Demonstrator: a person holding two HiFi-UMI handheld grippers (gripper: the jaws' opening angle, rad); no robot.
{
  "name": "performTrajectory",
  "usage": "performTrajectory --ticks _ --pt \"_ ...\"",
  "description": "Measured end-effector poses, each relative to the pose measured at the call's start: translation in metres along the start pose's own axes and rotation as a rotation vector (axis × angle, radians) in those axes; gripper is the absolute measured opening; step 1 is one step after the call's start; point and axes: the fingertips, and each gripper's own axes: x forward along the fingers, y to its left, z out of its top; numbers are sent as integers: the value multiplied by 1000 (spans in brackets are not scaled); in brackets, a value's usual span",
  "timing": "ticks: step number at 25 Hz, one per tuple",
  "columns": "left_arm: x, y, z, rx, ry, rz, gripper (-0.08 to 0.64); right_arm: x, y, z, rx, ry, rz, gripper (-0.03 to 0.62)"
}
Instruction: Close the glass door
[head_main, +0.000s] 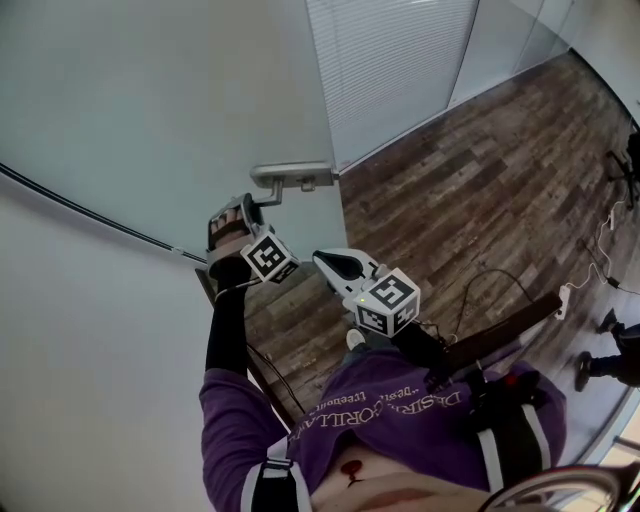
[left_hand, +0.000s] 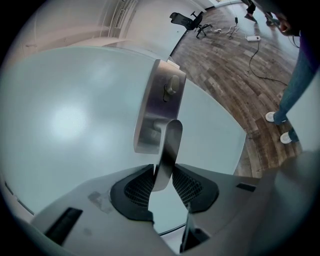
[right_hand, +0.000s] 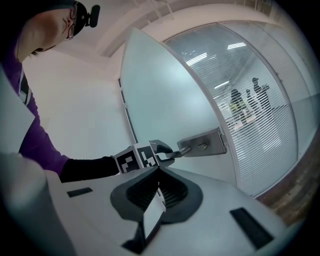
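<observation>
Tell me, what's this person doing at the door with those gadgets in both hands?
A person in a purple shirt holds a two-jaw gripper in each hand. The left gripper is clamped on the silver metal lever handle of the frosted glass door, which stands open. The right gripper hangs close by, jaws together and empty. The door is not yet closed.

head down, all views share handle (head_main: 290, 173)

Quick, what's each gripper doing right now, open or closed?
Left gripper: jaws closed on the door handle.
Right gripper: jaws closed, holding nothing.
</observation>
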Motion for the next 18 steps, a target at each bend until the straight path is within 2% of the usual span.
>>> performTrajectory --ticks 4,9,18 --pt "15 4 3 -14 25 -16 118 4 -22 12 -3 -7 29 -3" --pt "42 20 20 -52 57 -25 120 11 -68 50 -7 1 61 -3" --pt "93 36 33 -94 117 -41 120 24 -131 71 -8 27 82 -3"
